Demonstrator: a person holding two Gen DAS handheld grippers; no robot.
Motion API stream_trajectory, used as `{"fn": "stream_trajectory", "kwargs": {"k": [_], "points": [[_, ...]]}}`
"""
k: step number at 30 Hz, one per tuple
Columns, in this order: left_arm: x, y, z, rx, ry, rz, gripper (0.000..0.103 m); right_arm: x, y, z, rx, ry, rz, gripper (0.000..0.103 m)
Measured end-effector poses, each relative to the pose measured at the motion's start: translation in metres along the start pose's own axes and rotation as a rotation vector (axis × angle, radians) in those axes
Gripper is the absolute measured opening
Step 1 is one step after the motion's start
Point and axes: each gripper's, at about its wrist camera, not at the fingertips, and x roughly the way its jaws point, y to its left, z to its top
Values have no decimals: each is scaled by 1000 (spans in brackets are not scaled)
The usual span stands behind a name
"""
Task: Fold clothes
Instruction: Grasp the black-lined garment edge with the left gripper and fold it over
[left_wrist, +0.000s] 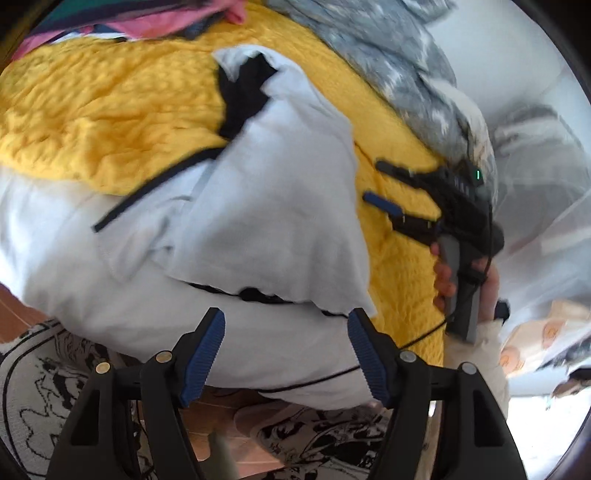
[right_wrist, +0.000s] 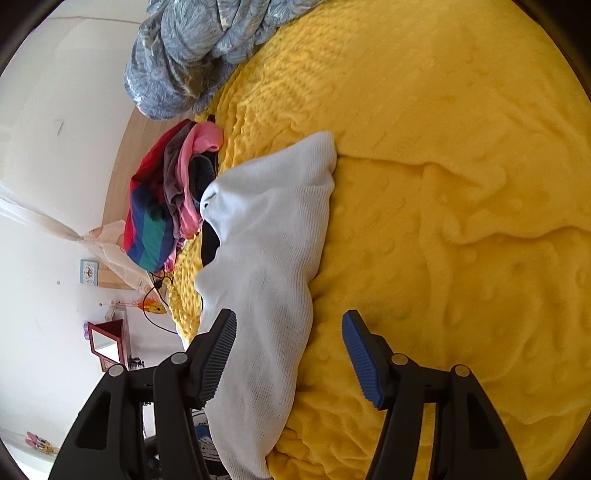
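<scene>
Left gripper (left_wrist: 286, 354) angled downward, jaws apart, nothing clamped; white garment (left_wrist: 229, 206) lies just beyond its tips, draped over yellow blanket (left_wrist: 92, 110). Right gripper (right_wrist: 290, 363) likewise released, garment's edge lying between its pads untouched, a hand (left_wrist: 448, 280) on its grip. Striped clothes pile (right_wrist: 155, 218) sits left; grey patterned bedding (right_wrist: 192, 51) bunched behind.

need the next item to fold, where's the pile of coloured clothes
In the right wrist view the pile of coloured clothes lies left of centre on the yellow blanket's edge, touching the white garment.
</scene>
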Motion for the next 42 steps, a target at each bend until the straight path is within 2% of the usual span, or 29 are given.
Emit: {"fn": "stream_trajectory", "kwargs": {"k": [4,7,10,12,15,18,20,24,28,32,37,42], "points": [[-26,25,20,-68,-107,-16,72,8,2,-5,-15,17,-20,62],[-35,28,52,-44,-148,-99,77,12,-2,-6,-15,23,-26,62],[-20,22,89,76,-85,-163,78,12,-6,-5,1,18,-7,62],[0,19,115,153,-15,-171,78,13,-9,-4,5,19,8,62],[21,20,141,187,55,-137,78,13,-13,-4,8,22,27,62],[38,17,162,227,105,-170,78,13,-14,-3,-4,24,37,62],[52,20,175,203,110,-152,78,14,-15,-3,-6,24,42,62],[75,20,189,175,136,-171,78,15,-16,-1,2,16,52,62],[83,13,205,217,76,-106,78,14,-16,2,-3,0,61,62],[96,25,222,184,102,-144,78,12,-18,8,-1,-26,68,62],[100,38,231,182,83,-110,78,10,-25,21,33,-75,88,62],[108,46,240,143,89,-164,78,17,-27,26,37,-64,109,62]]}}
